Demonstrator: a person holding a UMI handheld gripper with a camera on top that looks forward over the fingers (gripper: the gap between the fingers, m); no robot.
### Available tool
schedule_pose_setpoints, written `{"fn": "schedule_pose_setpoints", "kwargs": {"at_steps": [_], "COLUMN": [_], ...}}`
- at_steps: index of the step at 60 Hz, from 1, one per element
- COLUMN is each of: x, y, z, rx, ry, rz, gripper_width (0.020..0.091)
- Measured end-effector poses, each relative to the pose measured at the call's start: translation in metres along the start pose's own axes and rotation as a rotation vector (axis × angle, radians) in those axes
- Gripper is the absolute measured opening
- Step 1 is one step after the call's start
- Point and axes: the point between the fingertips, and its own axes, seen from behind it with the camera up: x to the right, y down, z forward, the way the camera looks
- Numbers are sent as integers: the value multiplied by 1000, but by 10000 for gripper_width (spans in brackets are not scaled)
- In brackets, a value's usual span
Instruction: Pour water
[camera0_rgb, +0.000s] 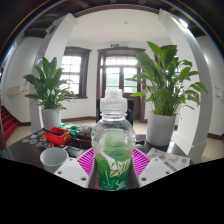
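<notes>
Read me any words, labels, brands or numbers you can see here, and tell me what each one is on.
No text can be read.
Bottle between the gripper fingers: green label, print too blurred to read.
Red box beside the white cup: markings too small to read.
Green sign above the doors: unreadable.

A lived-in indoor room, likely a home or lobby: white walls, dark wood-framed windows (72, 70) and door (121, 72), two large potted plants (163, 82), a cluttered table (30, 152).
</notes>
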Motion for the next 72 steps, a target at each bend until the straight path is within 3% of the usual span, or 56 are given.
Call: {"fn": "schedule_pose_setpoints", "kwargs": {"at_steps": [4,7,11,23,31,40,56,72], "x": [-1,-3,-5,-4,-13,-20,-15,-34], "y": [6,10,5,3,8,4,-18,-23], "z": [-1,-7,-24,-111,-176,-232,-276,-282], "rx": [-34,-58,-57,-65,-133,-156,-104,-91], "ry": [1,11,12,77,108,140,236,196], "rz": [-15,-10,5,44,66,43,9,29], "gripper_width": [585,774,860,854,862,859,862,860]}}
